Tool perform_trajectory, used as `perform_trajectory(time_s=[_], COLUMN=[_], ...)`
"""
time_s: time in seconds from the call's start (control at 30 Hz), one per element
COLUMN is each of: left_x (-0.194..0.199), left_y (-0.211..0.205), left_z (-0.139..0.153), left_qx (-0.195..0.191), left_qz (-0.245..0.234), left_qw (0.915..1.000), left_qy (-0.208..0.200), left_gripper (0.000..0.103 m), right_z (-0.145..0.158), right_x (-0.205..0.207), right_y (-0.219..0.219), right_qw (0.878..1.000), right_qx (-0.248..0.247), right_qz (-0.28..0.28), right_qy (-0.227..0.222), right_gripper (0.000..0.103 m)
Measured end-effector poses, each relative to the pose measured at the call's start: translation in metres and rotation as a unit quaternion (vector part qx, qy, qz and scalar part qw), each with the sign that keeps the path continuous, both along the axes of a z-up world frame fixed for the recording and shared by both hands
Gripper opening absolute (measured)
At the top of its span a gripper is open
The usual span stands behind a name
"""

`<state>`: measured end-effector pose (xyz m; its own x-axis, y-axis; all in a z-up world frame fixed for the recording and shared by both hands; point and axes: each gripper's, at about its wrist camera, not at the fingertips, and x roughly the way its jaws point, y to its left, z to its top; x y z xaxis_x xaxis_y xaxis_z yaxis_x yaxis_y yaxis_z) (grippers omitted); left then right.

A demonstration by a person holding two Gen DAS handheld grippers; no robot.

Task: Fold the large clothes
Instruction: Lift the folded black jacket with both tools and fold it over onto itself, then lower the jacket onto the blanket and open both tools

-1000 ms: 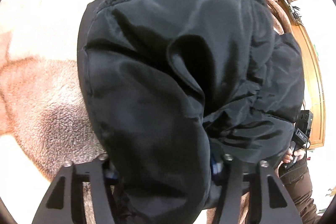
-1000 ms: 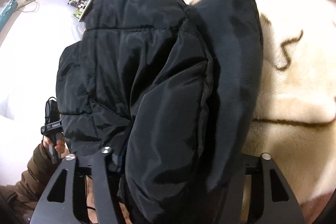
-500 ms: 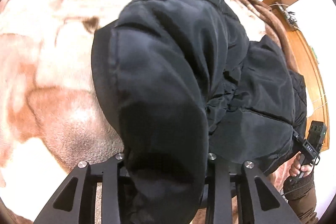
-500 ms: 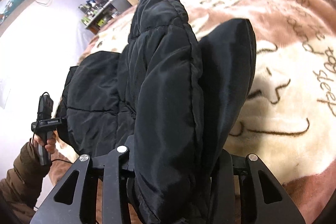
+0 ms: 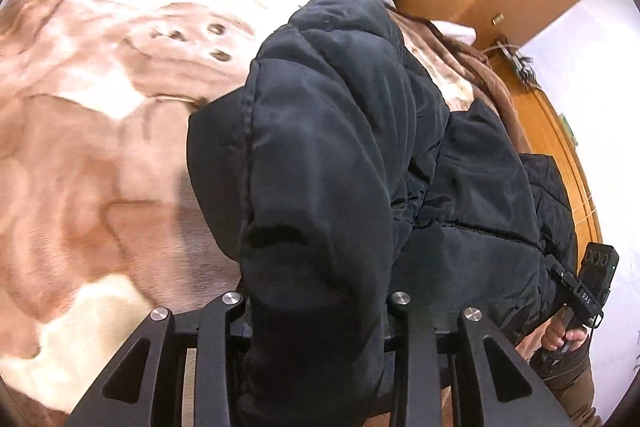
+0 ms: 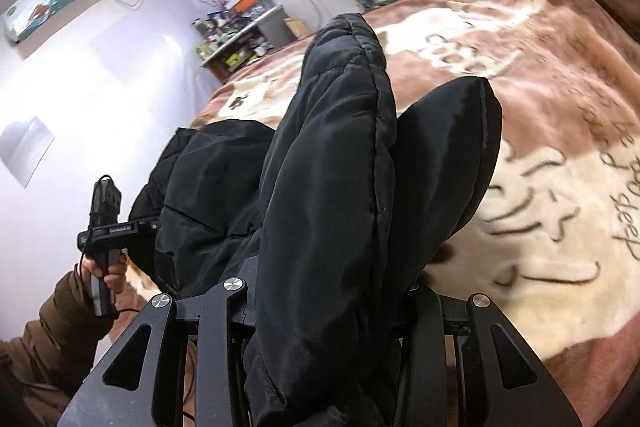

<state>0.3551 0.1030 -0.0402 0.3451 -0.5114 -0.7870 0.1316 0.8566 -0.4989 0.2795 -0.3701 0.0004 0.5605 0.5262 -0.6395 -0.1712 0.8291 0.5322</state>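
left gripper (image 5: 316,311): jaws pinching black puffer jacket (image 5: 360,155) | right gripper (image 6: 324,291): jaws pinching it too | jacket lifted over blanket-covered bed (image 6: 560,107) | advice: hold both edges level, lay fold flat, release last

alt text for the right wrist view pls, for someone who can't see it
A black puffer jacket bulges up between the right gripper fingers, which are clamped on a thick fold of it, above a brown and cream plush blanket with script lettering. At left, the person's hand holds the left gripper at the jacket's far edge; a cluttered shelf stands against the white wall behind.
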Motion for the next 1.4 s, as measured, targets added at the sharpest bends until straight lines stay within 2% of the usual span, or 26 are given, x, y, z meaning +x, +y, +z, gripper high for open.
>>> perform_trajectory(time_s=[0.33,0.5,0.67,0.87,1.1,1.4], left_x=[-0.019,-0.028,-0.020,-0.023,-0.024,-0.026], left_y=[0.104,0.154,0.170,0.205,0.218,0.230], left_z=[0.018,0.023,0.020,0.002,-0.041,-0.074], left_qx=[0.005,0.022,0.036,0.040,0.045,0.046], left_qz=[0.053,0.076,0.105,0.128,0.140,0.149], left_qw=[0.9982,0.9965,0.9934,0.9905,0.9891,0.9875], left_qy=[-0.028,-0.028,-0.029,-0.030,-0.004,0.022], left_gripper=[0.035,0.035,0.035,0.035,0.035,0.047], right_z=[0.003,-0.003,-0.022,-0.037,-0.080,-0.112], right_x=[0.026,0.046,0.058,0.055,0.047,0.034], right_y=[0.069,0.091,0.112,0.137,0.125,0.117], right_qw=[0.998,0.997,0.996,0.995,0.997,0.997], right_qx=[0.022,0.030,0.039,0.044,0.046,0.038], right_qz=[0.050,0.067,0.081,0.082,0.046,0.013], right_qy=[-0.023,-0.024,-0.018,-0.019,0.030,0.066], right_gripper=[0.038,0.038,0.038,0.038,0.038,0.042])
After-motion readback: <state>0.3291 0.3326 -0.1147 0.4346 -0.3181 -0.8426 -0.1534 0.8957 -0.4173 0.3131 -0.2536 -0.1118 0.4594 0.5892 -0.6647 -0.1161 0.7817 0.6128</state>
